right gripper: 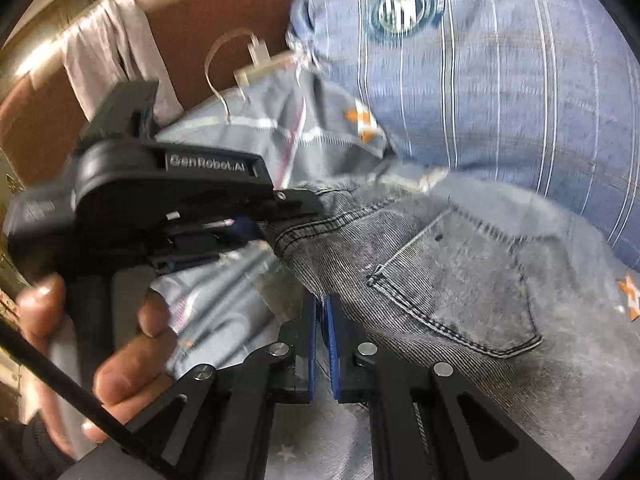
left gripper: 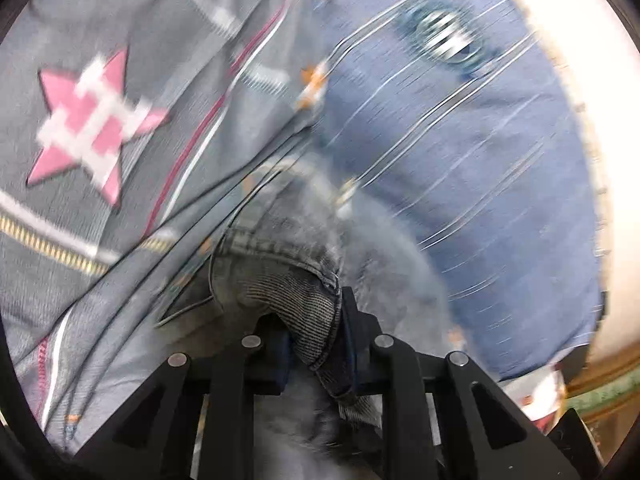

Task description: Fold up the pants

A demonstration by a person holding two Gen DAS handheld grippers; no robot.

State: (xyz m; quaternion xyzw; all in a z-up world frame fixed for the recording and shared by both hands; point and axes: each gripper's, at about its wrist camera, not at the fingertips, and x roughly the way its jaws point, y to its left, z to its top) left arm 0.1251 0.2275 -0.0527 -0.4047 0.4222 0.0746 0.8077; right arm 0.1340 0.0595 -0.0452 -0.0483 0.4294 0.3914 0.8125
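Note:
The pants are grey washed jeans (right gripper: pixel 452 280) lying on a grey star-print bed sheet (right gripper: pixel 224 300), back pocket (right gripper: pixel 460 300) facing up. My left gripper (left gripper: pixel 316 328) is shut on a bunched edge of the jeans (left gripper: pixel 276 280); it also shows in the right wrist view (right gripper: pixel 276 216), held by a hand and pinching the waistband corner. My right gripper (right gripper: pixel 321 320) has its blue pads nearly together at the jeans' near edge; whether fabric sits between them is hidden.
A blue striped pillow (right gripper: pixel 500 80) with a round logo lies just beyond the jeans, also in the left wrist view (left gripper: pixel 460 140). A brown headboard (right gripper: pixel 224 28) with a draped cloth (right gripper: pixel 116 52) stands at the back left. The sheet shows a pink star (left gripper: pixel 92 124).

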